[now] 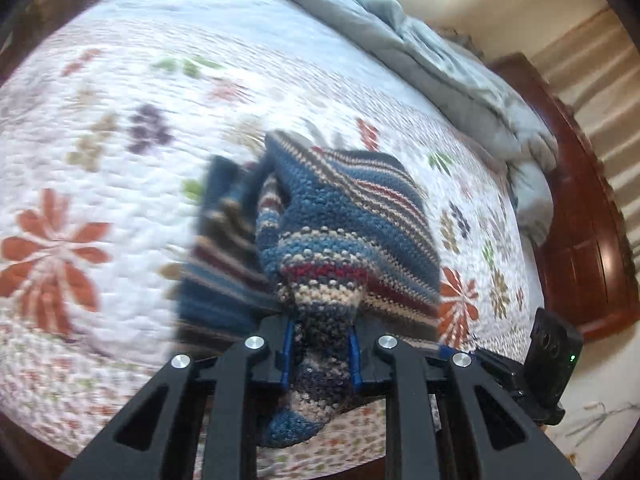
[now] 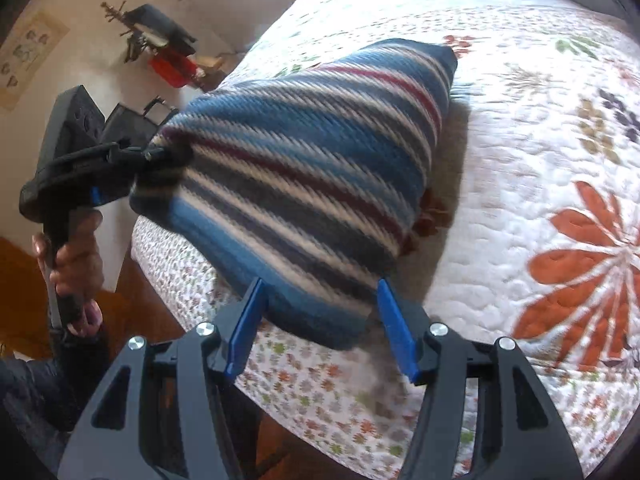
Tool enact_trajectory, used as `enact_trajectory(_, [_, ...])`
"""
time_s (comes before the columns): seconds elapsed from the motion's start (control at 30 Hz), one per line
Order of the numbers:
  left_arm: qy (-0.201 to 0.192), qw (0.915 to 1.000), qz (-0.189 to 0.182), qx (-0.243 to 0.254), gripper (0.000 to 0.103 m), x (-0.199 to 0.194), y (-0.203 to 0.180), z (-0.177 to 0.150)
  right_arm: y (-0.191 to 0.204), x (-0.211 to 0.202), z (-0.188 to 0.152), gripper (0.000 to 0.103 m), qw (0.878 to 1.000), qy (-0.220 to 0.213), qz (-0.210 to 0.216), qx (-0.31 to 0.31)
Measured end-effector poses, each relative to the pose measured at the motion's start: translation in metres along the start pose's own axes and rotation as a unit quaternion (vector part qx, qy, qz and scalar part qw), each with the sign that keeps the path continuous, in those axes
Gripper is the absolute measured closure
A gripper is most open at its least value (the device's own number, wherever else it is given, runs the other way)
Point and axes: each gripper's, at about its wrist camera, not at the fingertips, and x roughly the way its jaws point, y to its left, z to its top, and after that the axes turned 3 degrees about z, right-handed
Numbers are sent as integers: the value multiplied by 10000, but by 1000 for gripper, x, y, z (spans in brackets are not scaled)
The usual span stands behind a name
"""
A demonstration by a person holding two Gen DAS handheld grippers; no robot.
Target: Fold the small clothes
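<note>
Over a floral quilt (image 2: pixel 520 184), left gripper (image 1: pixel 322 354) pinches the striped knit (image 2: pixel 304 176) corner, lifting it; right gripper (image 2: pixel 320 328), spread, must next close on its near edge.

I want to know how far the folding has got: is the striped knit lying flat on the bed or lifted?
Lifted at one end: the left gripper pinches a bunched corner of the striped knit, which slopes down to the quilt.

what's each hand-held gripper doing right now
Left hand-held gripper: closed on a bunched corner of the striped knit garment.
Right hand-held gripper: open, garment edge between the fingers, pads not pressing it.
</note>
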Motion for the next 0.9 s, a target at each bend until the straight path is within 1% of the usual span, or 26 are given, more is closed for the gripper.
enact_trajectory(0.03, [-40,9999,109,-61,82,-3,12,-1,3,6,1,43,10000,44,73,-13])
enact_trajectory(0.07, [-16,9997,200,-120,81,3,15,-3,5,12,2,43,9999,101,118,-24])
enact_trajectory(0.1, [83,9995,262,-182,81,9,24,-6,7,20,3,43,9998,172,114,-39])
enact_trajectory(0.13, [274,9987,292,-309,81,19,42,-11,7,25,5,43,9997,228,67,-38])
enact_trajectory(0.17, [423,9978,303,-403,81,32,48,-15,8,31,6,43,9996,290,-7,-36])
enact_trajectory(0.2, [657,9960,288,-526,80,51,59,-20,8,35,8,43,9993,358,-87,-44])
enact_trajectory(0.27, [847,9939,246,-659,78,69,75,-28,7,44,7,43,9985,484,-255,-55])
enact_trajectory(0.37, [798,9944,286,-637,75,79,75,-34,4,50,3,43,9974,633,-346,-18])
enact_trajectory(0.43, [767,9954,452,-358,73,75,66,-34,1,51,4,43,9971,670,-374,11])
enact_trajectory(0.5, [782,9953,510,-242,64,67,61,-31,1,48,6,43,9971,671,-350,6])
enact_trajectory(0.53, [739,9958,484,-250,63,59,61,-27,2,45,8,43,9975,641,-303,-13])
enact_trajectory(0.57, [692,9962,457,-272,58,52,62,-22,3,42,11,43,9978,609,-258,-20])
enact_trajectory(0.6, [584,9969,444,-289,50,43,63,-16,3,36,14,41,9984,535,-179,-17])
enact_trajectory(0.63, [469,9975,436,-288,47,36,65,-10,4,33,16,37,9987,489,-123,7])
enact_trajectory(0.67, [337,9980,448,-297,43,30,67,-3,3,30,19,36,9990,447,-65,50])
enact_trajectory(0.73, [232,9984,401,-326,41,28,69,14,0,28,22,36,9990,422,-27,112])
enact_trajectory(0.8, [263,9986,317,-331,41,37,64,30,-3,29,23,36,9989,440,-103,134])
enact_trajectory(0.87, [316,9978,433,-393,41,52,65,48,-4,34,22,36,9985,505,-155,142])
enact_trajectory(0.9, [360,9973,503,-396,42,59,63,55,-4,38,23,38,9982,558,-190,141])
